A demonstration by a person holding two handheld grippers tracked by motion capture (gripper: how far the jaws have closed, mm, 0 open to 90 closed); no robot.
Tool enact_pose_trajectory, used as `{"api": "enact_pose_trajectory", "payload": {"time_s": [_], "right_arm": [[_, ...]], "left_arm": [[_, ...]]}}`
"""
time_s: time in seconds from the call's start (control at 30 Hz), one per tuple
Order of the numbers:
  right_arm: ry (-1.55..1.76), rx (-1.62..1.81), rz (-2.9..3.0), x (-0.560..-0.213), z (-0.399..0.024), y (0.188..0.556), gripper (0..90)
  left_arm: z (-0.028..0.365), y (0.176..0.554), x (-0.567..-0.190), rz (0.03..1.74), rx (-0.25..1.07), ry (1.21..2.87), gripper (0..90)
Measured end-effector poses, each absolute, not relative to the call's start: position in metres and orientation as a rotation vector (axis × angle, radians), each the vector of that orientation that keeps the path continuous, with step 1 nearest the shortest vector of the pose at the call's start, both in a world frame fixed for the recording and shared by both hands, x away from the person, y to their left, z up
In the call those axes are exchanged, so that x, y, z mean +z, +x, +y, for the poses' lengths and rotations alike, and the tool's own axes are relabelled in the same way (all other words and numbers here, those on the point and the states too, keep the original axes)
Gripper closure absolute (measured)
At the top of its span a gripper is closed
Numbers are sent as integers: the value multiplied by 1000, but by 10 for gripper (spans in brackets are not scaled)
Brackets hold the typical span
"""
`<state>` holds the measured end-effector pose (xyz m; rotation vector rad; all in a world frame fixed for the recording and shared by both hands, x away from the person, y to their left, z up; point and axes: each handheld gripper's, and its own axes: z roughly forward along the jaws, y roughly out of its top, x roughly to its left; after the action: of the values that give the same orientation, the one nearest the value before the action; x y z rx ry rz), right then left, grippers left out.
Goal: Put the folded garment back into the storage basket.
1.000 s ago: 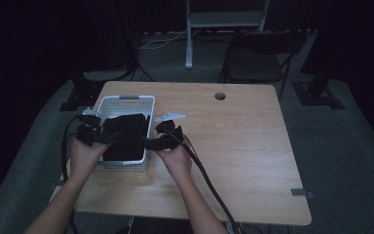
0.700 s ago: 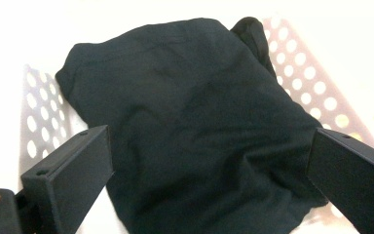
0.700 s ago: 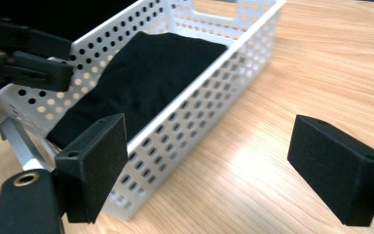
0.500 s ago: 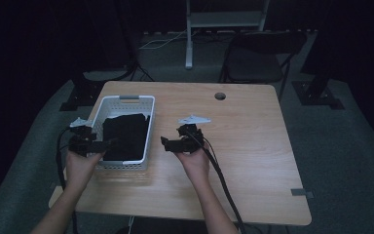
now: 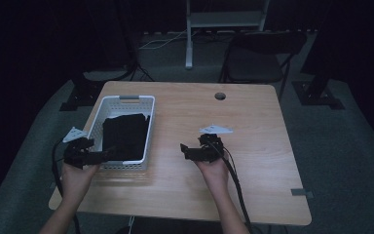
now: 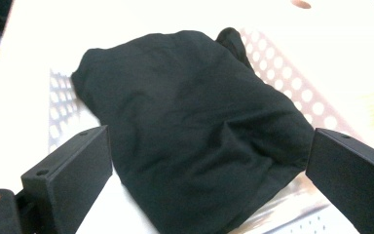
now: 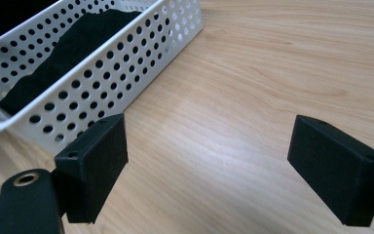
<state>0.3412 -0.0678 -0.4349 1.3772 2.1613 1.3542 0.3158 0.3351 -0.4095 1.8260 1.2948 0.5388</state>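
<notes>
A folded black garment [image 5: 123,136] lies inside the white basket [image 5: 146,131] on the worktop [image 5: 253,126] — apparently placed. Left gripper [image 5: 102,156] and right gripper [image 5: 185,150] are both spread, empty.

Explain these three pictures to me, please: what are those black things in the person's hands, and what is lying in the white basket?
No robot here: a person at a wooden table holds a hand tool in each hand, each with two black jaws. The wide picture comes from a camera above the table. It shows the left gripper at the near end of the white perforated basket, and the right gripper over bare wood.

The other two pictures come from cameras riding on the tools, looking out between their jaws. The left one looks onto a folded black cloth lying in the basket; the right one sees the basket's side and the tabletop. Both pairs of jaws stand open, and neither holds anything.
</notes>
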Motion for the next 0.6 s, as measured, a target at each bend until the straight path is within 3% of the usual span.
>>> {"api": "enact_pose_trajectory", "payload": {"time_s": [0.4,0.6], "right_arm": [[1404,1356,2082,-444,-130,297,140],[1415,1307,2068,-460,-160,273,139]], "left_arm": [[352,278,-429,1269,586,1749,36],[357,256,-444,1248,700,1630,36]]}}
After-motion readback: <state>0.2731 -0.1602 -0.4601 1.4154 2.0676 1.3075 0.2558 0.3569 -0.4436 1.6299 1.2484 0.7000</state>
